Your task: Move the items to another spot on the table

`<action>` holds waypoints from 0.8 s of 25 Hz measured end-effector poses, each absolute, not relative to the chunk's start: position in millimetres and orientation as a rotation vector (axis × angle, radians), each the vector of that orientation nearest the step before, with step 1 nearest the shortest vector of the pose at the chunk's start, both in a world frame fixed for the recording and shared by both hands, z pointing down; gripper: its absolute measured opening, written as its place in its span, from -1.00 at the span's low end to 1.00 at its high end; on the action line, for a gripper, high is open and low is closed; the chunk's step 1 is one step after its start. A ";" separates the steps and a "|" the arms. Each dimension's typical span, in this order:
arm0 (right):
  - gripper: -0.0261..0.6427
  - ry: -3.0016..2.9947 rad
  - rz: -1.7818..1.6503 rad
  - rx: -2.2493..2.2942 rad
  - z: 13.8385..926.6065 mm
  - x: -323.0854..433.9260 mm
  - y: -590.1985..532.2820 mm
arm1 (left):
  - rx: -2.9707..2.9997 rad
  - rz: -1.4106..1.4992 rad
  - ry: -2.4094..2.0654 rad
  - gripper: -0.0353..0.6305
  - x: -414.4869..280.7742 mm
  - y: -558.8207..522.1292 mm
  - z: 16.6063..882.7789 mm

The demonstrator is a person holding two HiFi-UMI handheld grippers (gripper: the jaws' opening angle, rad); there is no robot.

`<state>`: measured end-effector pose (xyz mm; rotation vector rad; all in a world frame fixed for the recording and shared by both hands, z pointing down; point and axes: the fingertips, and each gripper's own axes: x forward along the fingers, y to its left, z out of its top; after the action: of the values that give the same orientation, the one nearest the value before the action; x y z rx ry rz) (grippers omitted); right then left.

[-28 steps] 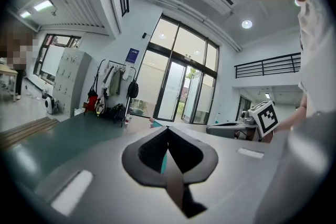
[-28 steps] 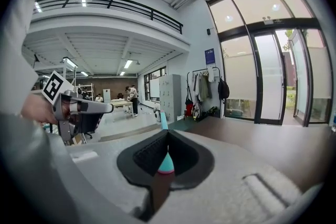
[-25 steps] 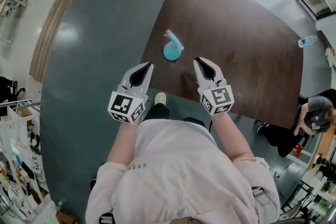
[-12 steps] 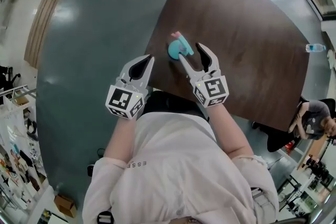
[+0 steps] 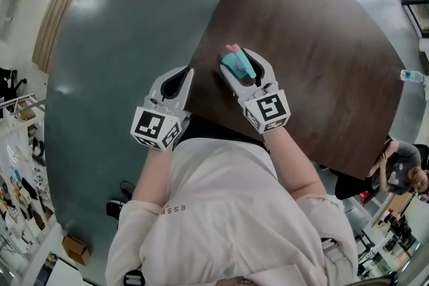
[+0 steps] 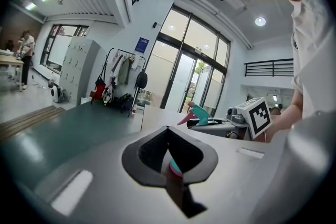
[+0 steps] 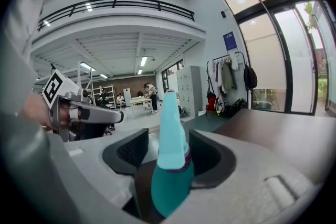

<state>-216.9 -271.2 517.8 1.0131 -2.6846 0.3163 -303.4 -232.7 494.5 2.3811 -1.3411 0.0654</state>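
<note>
Your right gripper point(image 5: 239, 70) has slid forward around the teal plastic spray bottle point(image 7: 169, 128).
Nearest you, the left gripper point(image 5: 188, 72) idles, fingers together. The right's fingers, just opened wide and easing inward, flank the upright bottle on the dark brown wooden counter point(image 5: 322, 43), unclamped; nothing has been relocated yet.

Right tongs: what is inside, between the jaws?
A teal spray bottle stands between the jaws of the right tongs, which have just been closing but do not touch it. Its base is hidden by the tongs.

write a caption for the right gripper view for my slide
Right gripper, jaws just opened, straddling the teal spray bottle without gripping it.
</note>
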 end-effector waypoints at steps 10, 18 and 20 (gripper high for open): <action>-0.55 -2.613 0.233 1.096 520.2 -220.8 -277.2 | 2.408 0.060 -1.295 -0.85 -321.7 -236.4 496.7; -0.56 -2.576 0.220 1.252 479.2 -192.4 -268.8 | 2.498 0.044 -1.228 -0.85 -318.8 -243.8 458.8; -0.56 -2.554 0.228 1.313 471.9 -182.5 -268.0 | 2.527 0.036 -1.213 -0.85 -315.0 -244.8 448.4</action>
<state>-182.5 -268.0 471.9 1.3134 -2.5541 0.2281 -315.0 -244.8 448.4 2.5273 -1.2126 0.0356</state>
